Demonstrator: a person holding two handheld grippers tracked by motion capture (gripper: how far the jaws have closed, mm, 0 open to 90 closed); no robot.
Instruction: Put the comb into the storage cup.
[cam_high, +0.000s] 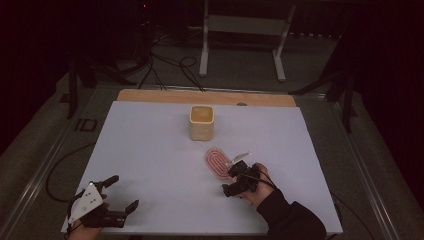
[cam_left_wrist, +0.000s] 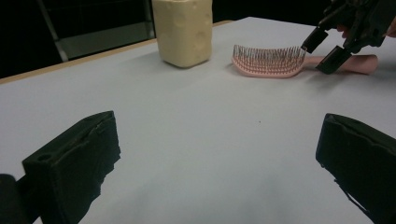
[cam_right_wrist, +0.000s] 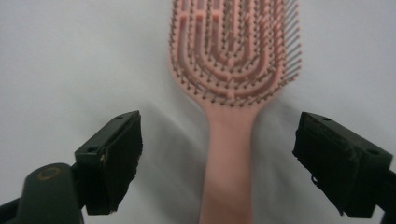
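Observation:
A pink hairbrush (cam_high: 217, 161) lies bristles up on the white table, right of centre, with its handle toward the person. My right gripper (cam_high: 231, 180) hovers over the handle. In the right gripper view the right gripper (cam_right_wrist: 226, 158) is open, its jaws wide on either side of the handle of the hairbrush (cam_right_wrist: 233, 56) and not touching it. A cream container (cam_high: 202, 122) stands upright behind the brush. My left gripper (cam_high: 122, 193) rests open near the front left corner, holding nothing. From the left gripper (cam_left_wrist: 217, 158) I see the container (cam_left_wrist: 184, 30), the hairbrush (cam_left_wrist: 268, 63) and the right gripper (cam_left_wrist: 327, 49).
The white sheet (cam_high: 150, 150) covers a wooden table whose bare strip (cam_high: 150, 96) shows at the back. A white metal stand (cam_high: 240, 30) and cables (cam_high: 170, 65) sit on the floor beyond. The room around is dark.

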